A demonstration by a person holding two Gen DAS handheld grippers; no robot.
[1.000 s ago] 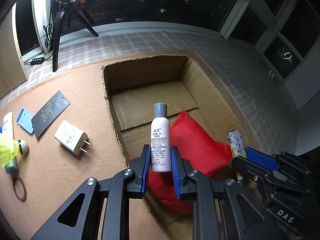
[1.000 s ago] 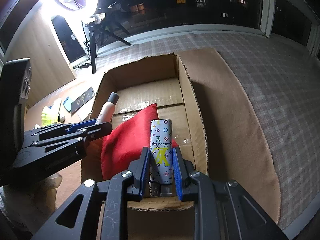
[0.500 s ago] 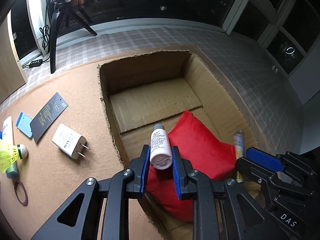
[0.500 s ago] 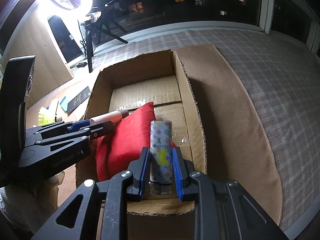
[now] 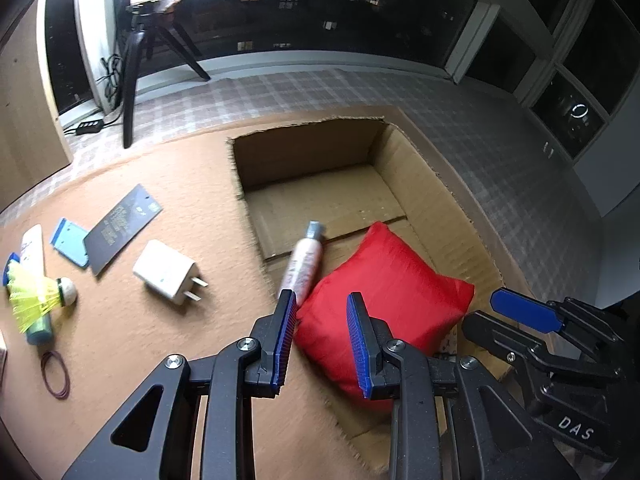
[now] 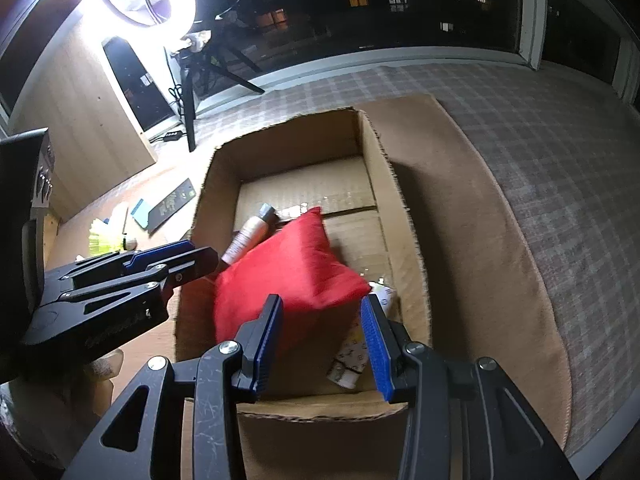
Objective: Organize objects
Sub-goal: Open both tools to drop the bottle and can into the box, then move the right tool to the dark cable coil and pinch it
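Corrugated brown cardboard box (image 5: 424,184) sits open on the tan mat and contains a red square fabric cushion (image 5: 376,300), a white cylindrical spray bottle with a grey cap (image 5: 305,260) lying against the cushion's left edge, and a white patterned lighter (image 6: 352,356) lying beside the cushion at the near right corner. Left gripper (image 5: 322,340) hangs over the cushion, blue pads spreading, nothing between them. Right gripper (image 6: 322,344) likewise is opening and empty, above the lighter.
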